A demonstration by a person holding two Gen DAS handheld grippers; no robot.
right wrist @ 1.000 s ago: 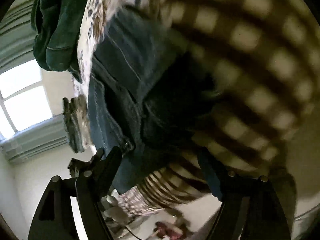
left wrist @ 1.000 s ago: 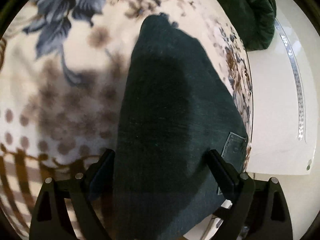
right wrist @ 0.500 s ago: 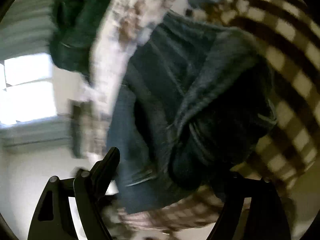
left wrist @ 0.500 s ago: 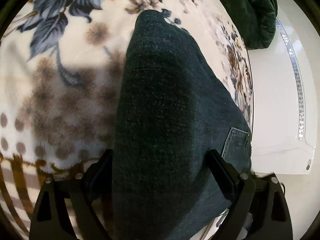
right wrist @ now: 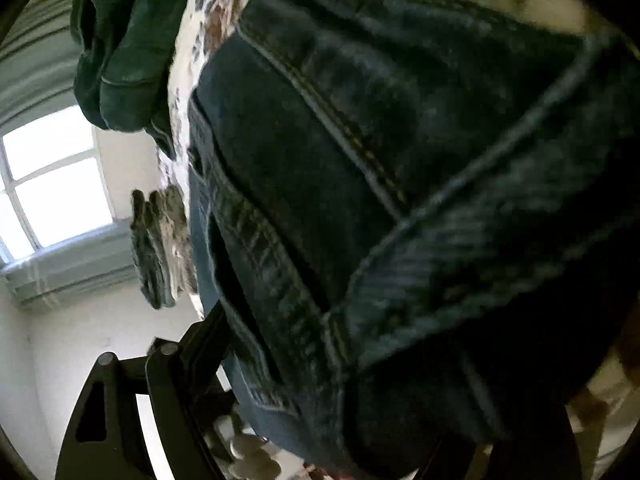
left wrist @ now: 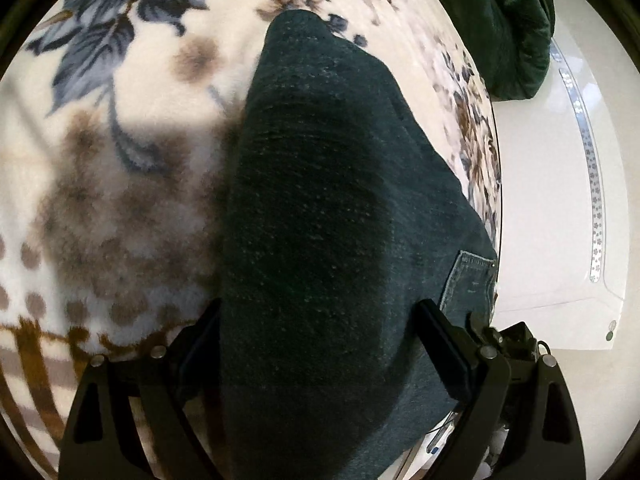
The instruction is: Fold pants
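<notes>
Dark blue jeans (left wrist: 328, 208) lie lengthwise on a floral blanket (left wrist: 132, 184), a back pocket (left wrist: 468, 284) showing near the bed's right edge. My left gripper (left wrist: 320, 320) is open wide just above them, one finger (left wrist: 200, 344) at each side of the folded leg. In the right wrist view the bunched waistband and seams of the jeans (right wrist: 360, 200) fill the frame up close. My right gripper (right wrist: 332, 332) is also open wide; only its left finger (right wrist: 200, 344) shows, while denim hides the other.
A dark green garment (left wrist: 508, 20) is heaped at the blanket's far corner, also seen in the right wrist view (right wrist: 124, 52). A white glossy panel (left wrist: 560, 200) runs along the bed's right side. A bright window (right wrist: 52, 184) lies beyond the bed edge.
The right gripper has closed in on the jeans' waist, which now fills its view and hides its right finger. The left view has barely changed.
</notes>
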